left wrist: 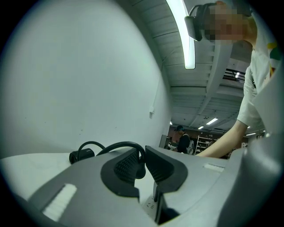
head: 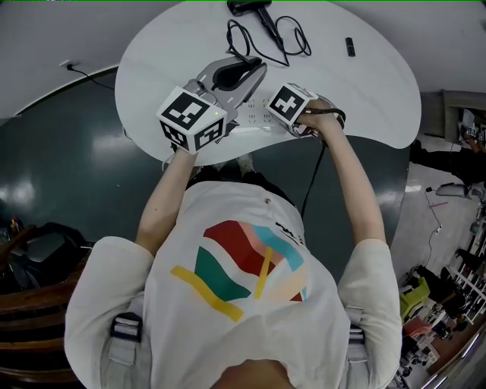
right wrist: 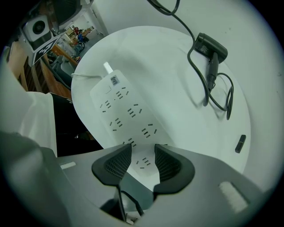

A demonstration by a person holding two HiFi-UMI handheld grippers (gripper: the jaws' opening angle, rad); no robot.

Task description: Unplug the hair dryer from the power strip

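L hand-held gripper pinching black plug, R hand-held gripper wide over pwr strip

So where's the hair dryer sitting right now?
In the head view the hair dryer lies at the far edge of the white table, top centre, well beyond the power strip. A small black object lies to its right.

1. white short-sleeved t-shirt, back print of red, teal, pale blue, yellow and peach bands.
2. grey shoulder straps with black buckles.
3. left gripper and right gripper: grey shells, black ribbed pads, white cubes bearing black square markers.
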